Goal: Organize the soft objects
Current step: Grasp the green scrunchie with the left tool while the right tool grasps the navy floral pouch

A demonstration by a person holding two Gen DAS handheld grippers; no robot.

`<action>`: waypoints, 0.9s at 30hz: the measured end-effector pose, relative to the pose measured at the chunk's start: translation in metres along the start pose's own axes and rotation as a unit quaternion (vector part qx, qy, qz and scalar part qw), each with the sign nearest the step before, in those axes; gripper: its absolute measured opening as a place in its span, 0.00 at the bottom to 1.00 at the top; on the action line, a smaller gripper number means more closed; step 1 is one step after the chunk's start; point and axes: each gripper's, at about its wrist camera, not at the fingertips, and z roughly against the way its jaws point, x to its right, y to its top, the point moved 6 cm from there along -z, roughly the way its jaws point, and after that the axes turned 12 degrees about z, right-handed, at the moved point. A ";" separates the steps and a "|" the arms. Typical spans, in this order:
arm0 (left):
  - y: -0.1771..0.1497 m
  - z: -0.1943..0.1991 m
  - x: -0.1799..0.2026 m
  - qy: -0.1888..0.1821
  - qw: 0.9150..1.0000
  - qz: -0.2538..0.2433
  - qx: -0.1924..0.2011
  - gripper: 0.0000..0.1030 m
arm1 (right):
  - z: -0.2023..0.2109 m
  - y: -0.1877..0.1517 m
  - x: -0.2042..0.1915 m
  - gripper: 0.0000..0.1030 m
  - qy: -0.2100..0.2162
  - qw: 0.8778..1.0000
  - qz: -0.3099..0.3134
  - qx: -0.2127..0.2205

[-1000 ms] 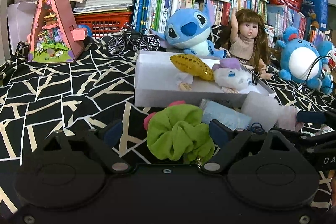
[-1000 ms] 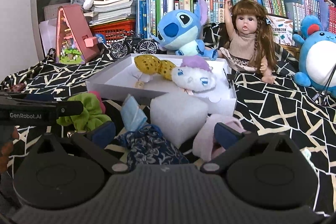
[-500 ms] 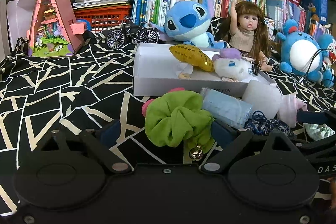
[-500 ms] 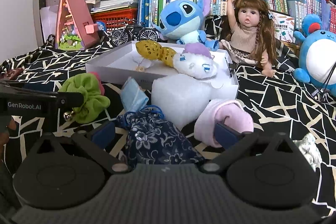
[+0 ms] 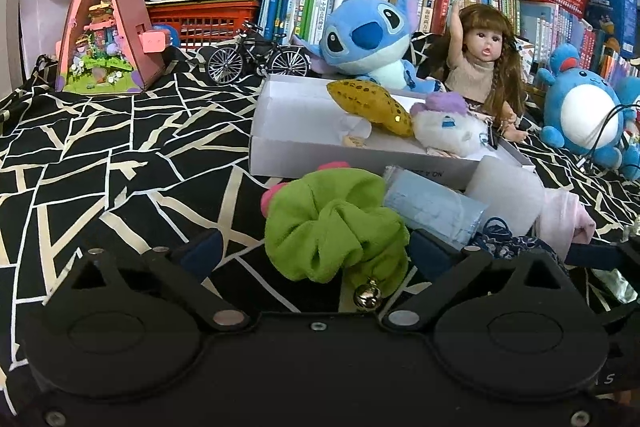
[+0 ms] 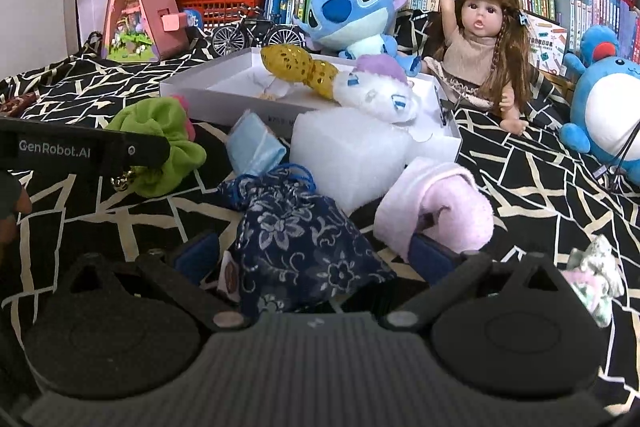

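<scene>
A green scrunchie [image 5: 336,223] with a small bell lies on the black patterned cloth between the open fingers of my left gripper [image 5: 316,251]. It also shows in the right wrist view [image 6: 160,143]. A dark blue floral pouch [image 6: 296,247] lies between the open fingers of my right gripper [image 6: 316,255]. A white box [image 5: 280,143] holds a gold sequin plush [image 5: 372,103] and a white plush with purple hair [image 5: 444,125]. A light blue mask [image 6: 254,147], a white foam block [image 6: 344,159] and a pink cloth [image 6: 436,207] lie in front of the box.
A Stitch plush [image 5: 368,35], a doll [image 5: 484,67] and a blue round plush [image 5: 584,115] sit behind the box. A toy bicycle [image 5: 256,55] and pink triangular house [image 5: 104,27] stand at the back left. Bookshelves line the back. A small floral fabric piece [image 6: 596,275] lies right.
Both grippers have moved forward and down. The scrunchie now sits deeper between the left fingers and the pouch deeper between the right fingers. Both stay open.
</scene>
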 end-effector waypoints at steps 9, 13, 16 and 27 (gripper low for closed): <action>-0.001 -0.008 0.006 0.001 1.000 -0.008 -0.001 0.97 | -0.002 -0.004 0.002 1.00 0.010 1.000 -0.018 -0.008; -0.002 -0.018 0.008 0.008 1.000 -0.005 -0.017 0.97 | -0.002 -0.004 0.001 1.00 0.009 1.000 -0.020 -0.009; -0.004 -0.023 0.010 0.013 1.000 -0.009 -0.027 0.96 | -0.003 -0.004 0.002 1.00 0.010 1.000 -0.023 -0.010; -0.002 -0.024 0.012 0.001 0.999 -0.005 -0.033 0.80 | -0.010 0.002 0.001 1.00 0.015 0.999 -0.030 -0.028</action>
